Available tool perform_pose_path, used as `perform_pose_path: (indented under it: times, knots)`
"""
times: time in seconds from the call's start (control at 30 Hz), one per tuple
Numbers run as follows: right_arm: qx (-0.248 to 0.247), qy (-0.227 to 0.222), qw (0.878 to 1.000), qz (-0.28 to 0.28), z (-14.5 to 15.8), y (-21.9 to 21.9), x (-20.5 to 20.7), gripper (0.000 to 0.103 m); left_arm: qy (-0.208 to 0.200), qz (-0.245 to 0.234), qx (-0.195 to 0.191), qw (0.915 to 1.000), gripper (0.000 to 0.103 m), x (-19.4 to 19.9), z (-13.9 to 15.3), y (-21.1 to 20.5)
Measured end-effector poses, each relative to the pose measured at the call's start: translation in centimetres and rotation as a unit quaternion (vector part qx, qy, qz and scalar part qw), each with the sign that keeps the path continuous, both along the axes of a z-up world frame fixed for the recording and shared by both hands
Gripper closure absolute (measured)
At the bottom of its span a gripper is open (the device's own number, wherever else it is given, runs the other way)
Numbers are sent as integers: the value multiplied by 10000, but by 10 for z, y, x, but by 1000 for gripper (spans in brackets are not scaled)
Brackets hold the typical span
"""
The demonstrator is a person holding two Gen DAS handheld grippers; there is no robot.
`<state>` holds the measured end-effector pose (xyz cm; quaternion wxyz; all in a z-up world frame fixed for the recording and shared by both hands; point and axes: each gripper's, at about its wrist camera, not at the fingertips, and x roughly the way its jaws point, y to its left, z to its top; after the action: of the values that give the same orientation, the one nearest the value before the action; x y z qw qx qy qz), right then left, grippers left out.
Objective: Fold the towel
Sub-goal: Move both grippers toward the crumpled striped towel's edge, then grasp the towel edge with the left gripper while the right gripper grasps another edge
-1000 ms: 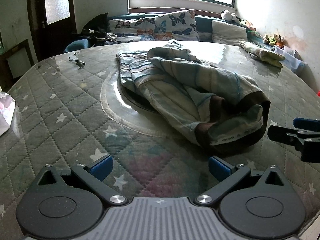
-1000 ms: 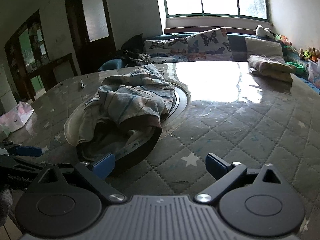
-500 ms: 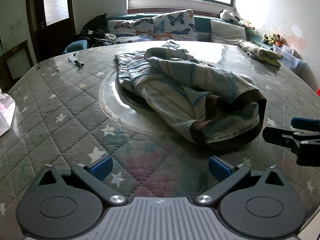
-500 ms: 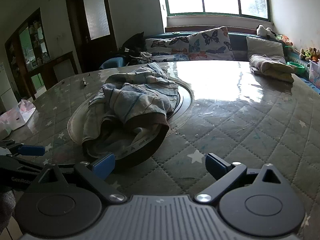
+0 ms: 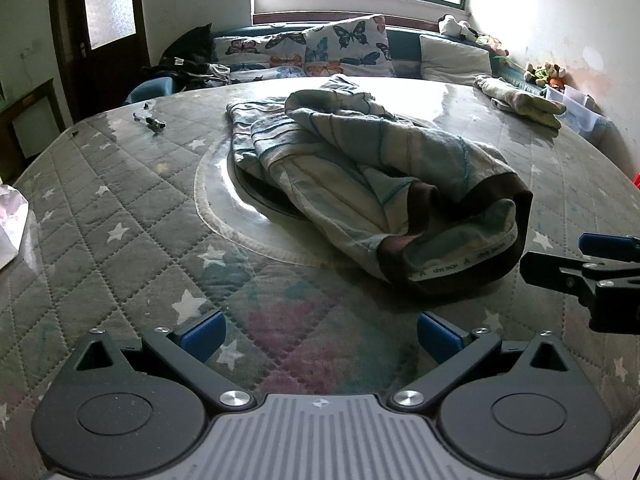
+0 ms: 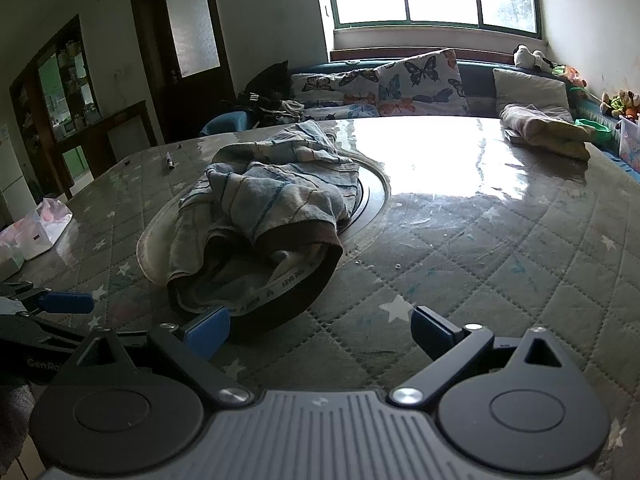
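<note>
Terrycloth, blue-and-cream striped towel with a dark brown border [image 5: 360,184], lying crumpled mid-frame on the quilted, star-patterned desk [image 5: 120,208], partly over a round glass turntable [image 5: 224,204]. Looking soft, limp and light, likely sagging when lifted. Best gripping at the thick brown hem [image 6: 316,284] near a corner. Left gripper [image 5: 318,330] and right gripper [image 6: 320,328] hovering spread wide, holding nothing.

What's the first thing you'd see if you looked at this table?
A crumpled striped towel with a dark brown border lies in a heap in the middle of the quilted star table. Both the left gripper and the right gripper are open near its brown edge. Bright window glare shines on the far tabletop.
</note>
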<state>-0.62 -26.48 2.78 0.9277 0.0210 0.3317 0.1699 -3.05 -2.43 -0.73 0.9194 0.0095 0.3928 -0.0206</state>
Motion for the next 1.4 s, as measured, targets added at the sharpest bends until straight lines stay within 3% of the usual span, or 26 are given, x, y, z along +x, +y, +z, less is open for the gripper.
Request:
perform_pose_path:
  times: [0.23, 1.07, 1.4]
  knots:
    - [-25, -122, 9999, 55, -2, 2, 2, 4, 25, 10, 2, 10000, 0, 1, 0, 0]
    - [120, 118, 9997, 201, 3, 10, 16, 4, 16, 77, -57, 10000, 0, 20, 7, 7]
    - [134, 101, 9995, 255, 11, 9, 34, 11, -189, 179, -20, 9997, 0, 38, 19, 16]
